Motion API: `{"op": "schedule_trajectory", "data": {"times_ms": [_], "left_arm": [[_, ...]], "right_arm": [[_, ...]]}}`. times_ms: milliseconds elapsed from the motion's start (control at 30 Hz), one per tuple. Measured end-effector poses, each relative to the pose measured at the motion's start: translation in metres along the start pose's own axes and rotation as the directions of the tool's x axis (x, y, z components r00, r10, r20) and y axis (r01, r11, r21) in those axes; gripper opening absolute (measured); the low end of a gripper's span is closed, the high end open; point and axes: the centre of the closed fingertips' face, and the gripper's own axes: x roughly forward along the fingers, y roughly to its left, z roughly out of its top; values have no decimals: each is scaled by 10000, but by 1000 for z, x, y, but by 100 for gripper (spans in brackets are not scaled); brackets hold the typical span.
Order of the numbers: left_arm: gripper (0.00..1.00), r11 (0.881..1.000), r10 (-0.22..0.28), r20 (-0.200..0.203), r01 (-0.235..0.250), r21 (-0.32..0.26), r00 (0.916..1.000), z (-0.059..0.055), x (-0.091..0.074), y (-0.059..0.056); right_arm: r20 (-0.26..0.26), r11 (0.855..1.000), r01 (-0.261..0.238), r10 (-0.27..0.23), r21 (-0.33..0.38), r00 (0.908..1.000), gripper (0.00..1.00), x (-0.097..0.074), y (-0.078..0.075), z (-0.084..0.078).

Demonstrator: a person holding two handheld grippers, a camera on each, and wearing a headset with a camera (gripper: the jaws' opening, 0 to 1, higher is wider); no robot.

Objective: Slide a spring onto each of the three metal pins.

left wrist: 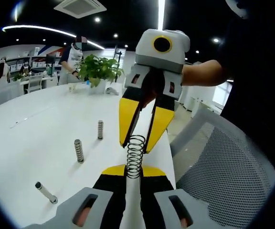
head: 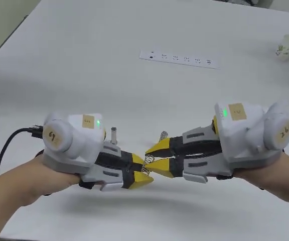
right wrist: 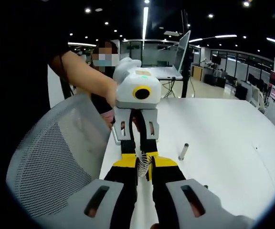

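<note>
A short coil spring [head: 147, 163] hangs above the table between the two gripper tips. My left gripper [left wrist: 133, 172] is shut on its near end, and the spring [left wrist: 135, 155] stands up out of the jaws. My right gripper [right wrist: 143, 163] meets it head-on, its yellow fingertips [left wrist: 124, 136] pressed on either side of the spring's [right wrist: 142, 165] other end. On the table behind stand a bare metal pin [head: 114, 135] and a pin wearing a spring [head: 163, 135]. The left gripper view has two pins with springs [left wrist: 79, 150] [left wrist: 100, 130] and the bare pin [left wrist: 46, 192].
A white power strip [head: 179, 58] lies further back on the white table [head: 84, 75]. A paper cup [head: 287, 46] lies at the far right. A grey mesh chair [left wrist: 218, 167] stands off the table's edge, and a potted plant [left wrist: 98, 69] sits far down the table.
</note>
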Motion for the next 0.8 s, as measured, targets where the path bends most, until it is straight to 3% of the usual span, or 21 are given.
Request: {"op": "schedule_trajectory", "data": {"times_ms": [267,400,467,800], "left_arm": [[2,9995,96,169,-91,-291,9998,2,-3,4],[2,9967,114,241,-95,-806,9996,1,-5,4],[3,9941,130,371,-89,-1081,9992,3,-6,4],[5,9898,332,541,-253,-1399,9980,5,-9,5]], "right_arm": [[118,9988,272,-268,-396,9996,8,5,-1,6],[73,9970,311,-307,-710,9995,8,4,-1,6],[127,9968,358,-350,-714,9993,8,3,-2,7],[119,9967,479,-472,-654,9988,8,3,-4,8]]}}
